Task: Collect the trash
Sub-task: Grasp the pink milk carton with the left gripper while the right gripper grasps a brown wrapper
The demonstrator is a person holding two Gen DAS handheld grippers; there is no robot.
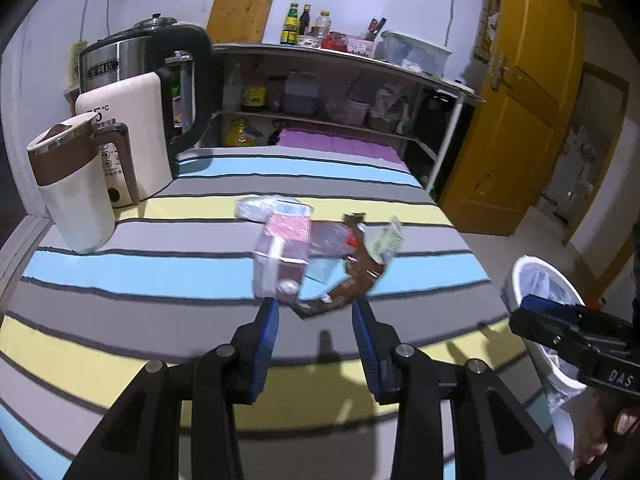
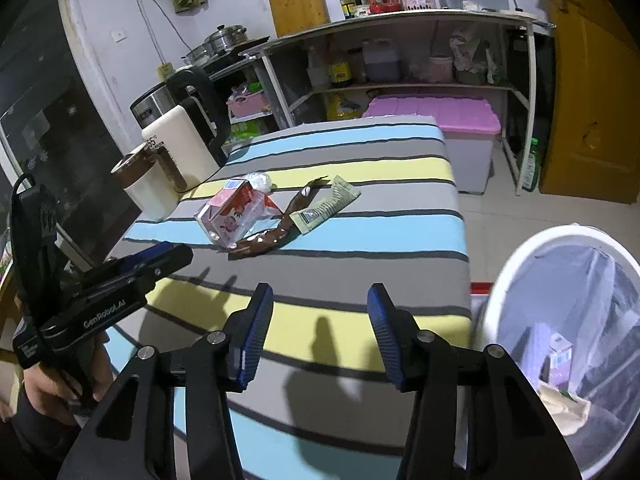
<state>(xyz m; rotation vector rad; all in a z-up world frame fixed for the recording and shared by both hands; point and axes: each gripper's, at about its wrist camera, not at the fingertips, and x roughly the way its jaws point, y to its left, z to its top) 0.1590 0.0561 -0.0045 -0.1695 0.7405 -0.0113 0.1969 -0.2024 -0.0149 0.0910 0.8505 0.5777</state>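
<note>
Lying flat: pink carton [image 2: 236, 218] | long axis toward kettle [image 2: 188, 120] | fingers [image 1: 267, 330] parted

Cool indoor light, soft shadows, fisheye-warped edges.

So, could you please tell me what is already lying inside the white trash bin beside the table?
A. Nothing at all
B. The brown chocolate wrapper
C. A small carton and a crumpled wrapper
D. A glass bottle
C: the right wrist view looks into the lined white trash bin and shows a small carton with a crumpled beige wrapper beside it, while the brown wrapper is on the table.
</note>
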